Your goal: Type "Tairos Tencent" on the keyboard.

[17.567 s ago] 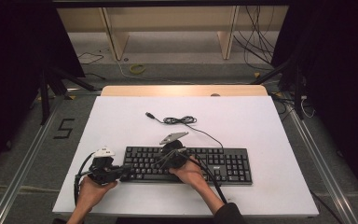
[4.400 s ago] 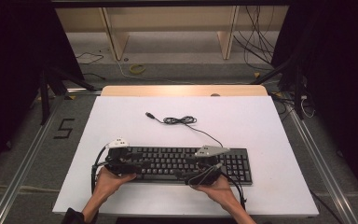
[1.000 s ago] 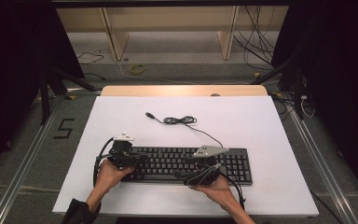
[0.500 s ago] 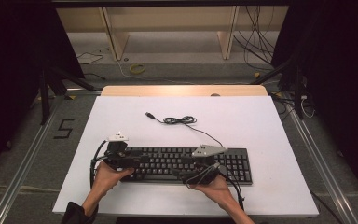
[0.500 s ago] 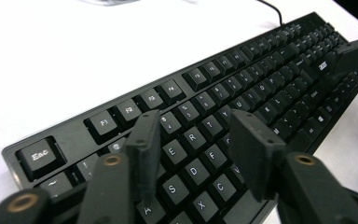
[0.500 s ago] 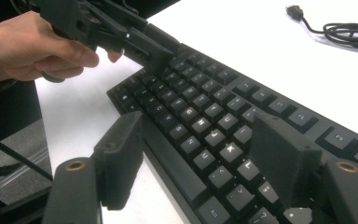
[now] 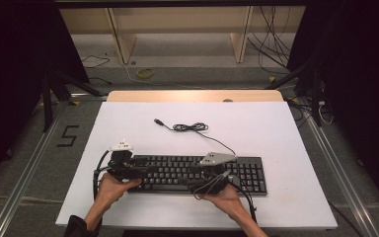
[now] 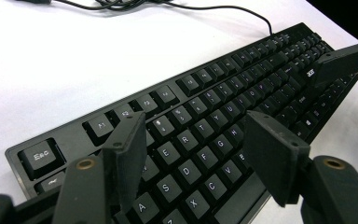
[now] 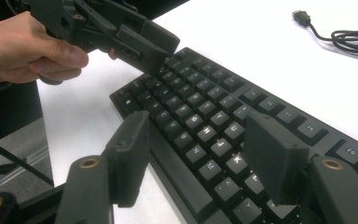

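White table (image 7: 276, 133), keyboard (image 7: 177, 170) under both tongs

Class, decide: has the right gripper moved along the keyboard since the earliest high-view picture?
Yes. The right gripper has shifted rightward along the keyboard, from near its middle toward the number-pad end.

A white table (image 7: 276, 128) carries the things. A black keyboard (image 7: 177, 173) lies at its near edge. Its cable (image 7: 190, 127) coils farther back.
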### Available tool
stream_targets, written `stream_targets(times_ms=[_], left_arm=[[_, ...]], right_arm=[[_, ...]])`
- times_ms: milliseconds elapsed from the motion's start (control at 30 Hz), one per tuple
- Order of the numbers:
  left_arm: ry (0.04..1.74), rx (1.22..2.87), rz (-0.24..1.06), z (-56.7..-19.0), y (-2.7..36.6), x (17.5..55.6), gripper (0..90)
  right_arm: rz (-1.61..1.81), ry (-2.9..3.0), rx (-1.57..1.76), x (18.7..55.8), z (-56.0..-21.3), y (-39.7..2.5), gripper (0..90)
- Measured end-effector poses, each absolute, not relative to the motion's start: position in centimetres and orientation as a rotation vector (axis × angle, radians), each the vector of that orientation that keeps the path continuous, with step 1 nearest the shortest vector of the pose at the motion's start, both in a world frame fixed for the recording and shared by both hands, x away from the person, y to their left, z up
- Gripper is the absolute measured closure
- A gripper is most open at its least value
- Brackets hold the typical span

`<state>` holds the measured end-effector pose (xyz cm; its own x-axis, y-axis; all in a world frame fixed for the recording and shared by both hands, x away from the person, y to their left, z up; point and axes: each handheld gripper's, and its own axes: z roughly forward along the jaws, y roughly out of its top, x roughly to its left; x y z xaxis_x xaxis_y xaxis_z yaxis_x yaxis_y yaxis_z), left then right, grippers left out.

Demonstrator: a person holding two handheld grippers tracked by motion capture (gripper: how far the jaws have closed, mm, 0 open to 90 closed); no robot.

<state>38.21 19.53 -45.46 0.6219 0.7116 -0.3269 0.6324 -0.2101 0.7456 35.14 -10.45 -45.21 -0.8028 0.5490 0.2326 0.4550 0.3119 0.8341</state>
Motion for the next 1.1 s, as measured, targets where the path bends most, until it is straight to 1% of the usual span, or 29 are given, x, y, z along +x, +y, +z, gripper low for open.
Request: stream_targets(times_ms=[433,733,833,1100], left_arm=[[1.057,1.887,0.128,-45.2,19.8,37.8,34.8],[1.053,1.86,0.131,-44.9,20.1,37.5,34.5],[1.053,1.856,0.131,-44.9,20.2,37.4,34.4],[1.048,1.844,0.138,-44.7,20.3,37.2,33.8]], right_arm=[[1.51,2.47,0.931,35.3,-45.1,-9.9,42.8],[1.504,2.471,0.926,35.4,-45.2,-9.6,45.5],[1.498,2.471,0.923,35.5,-45.1,-9.5,47.6],[1.462,2.483,0.907,35.9,-45.3,-9.0,59.7]])
